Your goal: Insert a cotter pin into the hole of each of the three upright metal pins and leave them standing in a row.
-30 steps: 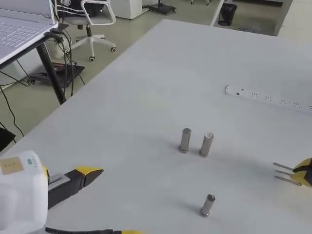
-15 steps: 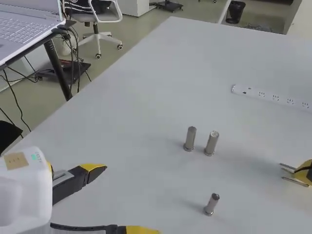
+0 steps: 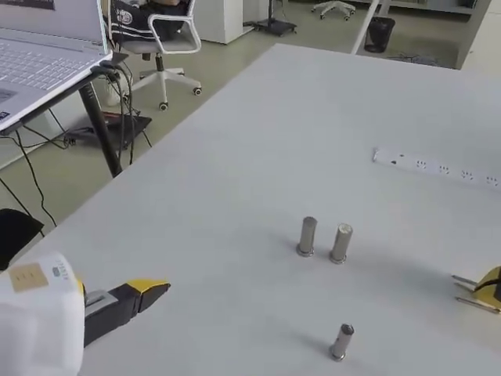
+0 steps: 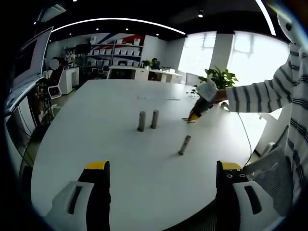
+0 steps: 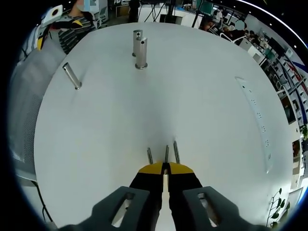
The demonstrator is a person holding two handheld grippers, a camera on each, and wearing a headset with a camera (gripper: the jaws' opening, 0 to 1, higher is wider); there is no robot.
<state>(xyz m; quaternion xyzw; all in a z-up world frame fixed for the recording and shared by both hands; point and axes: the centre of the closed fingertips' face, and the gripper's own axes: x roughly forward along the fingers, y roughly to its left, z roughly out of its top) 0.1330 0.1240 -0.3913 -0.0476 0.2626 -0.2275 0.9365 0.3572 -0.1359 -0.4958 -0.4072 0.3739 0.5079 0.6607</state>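
Two upright metal pins (image 3: 307,236) (image 3: 341,244) stand side by side mid-table, and a third metal pin (image 3: 341,342) stands apart, nearer me. My left gripper (image 4: 163,168) hovers wide open at the near left with nothing between its jaws; its yellow tip (image 3: 149,288) points toward the pins (image 4: 148,120). My right gripper (image 5: 165,167) is shut low on the table at the right edge (image 3: 489,288). Three thin cotter pins lie parallel at its tip. The middle cotter pin (image 5: 166,153) runs into the seam of its jaws, with one on each side (image 5: 150,155) (image 5: 176,151).
A white power strip (image 3: 434,167) lies on the white table (image 3: 235,157) at the far right. A laptop (image 3: 39,63) on a black stand and an office chair (image 3: 153,31) are off the left edge. A striped sleeve (image 4: 260,96) holds the right gripper (image 4: 197,113).
The head camera has tilted up a little. Neither gripper nor any pin has visibly moved on the table.
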